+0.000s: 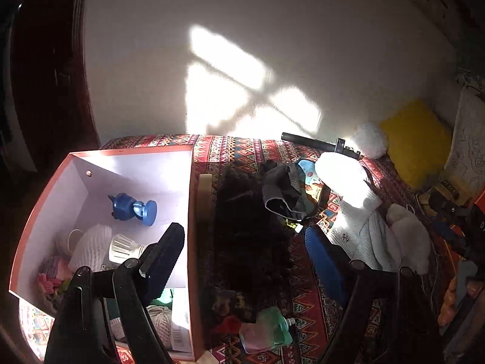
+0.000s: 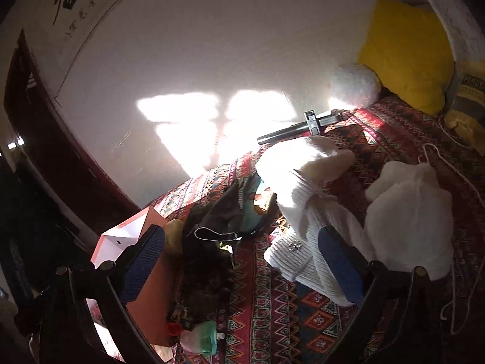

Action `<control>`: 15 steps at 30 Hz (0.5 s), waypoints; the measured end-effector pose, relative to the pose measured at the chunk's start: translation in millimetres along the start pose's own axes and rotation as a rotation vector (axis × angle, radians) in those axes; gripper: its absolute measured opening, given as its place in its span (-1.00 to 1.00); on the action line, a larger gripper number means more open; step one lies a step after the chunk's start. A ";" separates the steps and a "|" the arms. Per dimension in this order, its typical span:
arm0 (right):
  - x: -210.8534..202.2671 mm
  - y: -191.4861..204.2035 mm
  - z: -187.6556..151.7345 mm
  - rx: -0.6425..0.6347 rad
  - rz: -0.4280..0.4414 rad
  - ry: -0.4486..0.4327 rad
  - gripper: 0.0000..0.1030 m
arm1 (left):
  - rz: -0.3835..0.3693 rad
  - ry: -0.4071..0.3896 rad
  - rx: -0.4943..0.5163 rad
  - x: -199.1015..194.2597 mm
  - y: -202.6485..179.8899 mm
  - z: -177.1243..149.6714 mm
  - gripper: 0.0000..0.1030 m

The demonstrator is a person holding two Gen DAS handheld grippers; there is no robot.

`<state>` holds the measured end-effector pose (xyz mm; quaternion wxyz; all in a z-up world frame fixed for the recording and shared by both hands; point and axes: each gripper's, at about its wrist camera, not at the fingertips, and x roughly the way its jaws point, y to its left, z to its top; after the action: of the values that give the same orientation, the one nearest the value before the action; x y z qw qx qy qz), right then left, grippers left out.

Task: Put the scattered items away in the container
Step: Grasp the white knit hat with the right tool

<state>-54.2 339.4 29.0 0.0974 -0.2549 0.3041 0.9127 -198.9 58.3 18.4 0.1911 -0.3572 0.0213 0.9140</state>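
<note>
Left gripper [image 1: 248,257]: black curved plastic arms with round pivot bolts, two fingers faced with dark blue ribbed pads. Right gripper [image 2: 242,261]: same build, black arms, round bolt heads, blue ribbed pads [image 2: 342,267] on both fingers.

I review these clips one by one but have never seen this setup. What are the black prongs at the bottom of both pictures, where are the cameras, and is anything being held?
No robot here: a person carries a two-finger gripper in each hand, with a fisheye camera on each looking along its fingers. The prongs are those fingers. The left gripper and the right gripper both stand open, holding nothing. On the patterned cloth lie a white knit garment, a dark fuzzy heap and a green pouch. The orange box already holds a blue figurine and a bulb.
</note>
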 end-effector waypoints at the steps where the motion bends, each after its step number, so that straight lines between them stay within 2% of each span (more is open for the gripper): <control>1: 4.8 -15.2 1.5 0.036 -0.017 0.018 0.97 | 0.003 0.025 0.013 12.8 -11.5 -2.7 0.59; 7: 23.4 -77.0 -2.1 0.183 0.012 0.101 0.97 | 0.031 0.133 0.052 69.6 -62.5 -19.5 0.59; 10: 36.5 -88.2 -4.3 0.152 -0.020 0.164 0.97 | 0.004 0.185 0.067 89.9 -83.2 -28.1 0.59; 15: 59.3 -94.2 -14.0 0.065 -0.035 0.212 0.97 | -0.063 0.262 0.126 112.4 -120.5 -47.6 0.59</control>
<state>-67.6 407.3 -59.3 0.0888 -0.3522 0.3376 0.8684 -199.8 199.1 -79.6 0.2374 -0.4614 0.0922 0.8499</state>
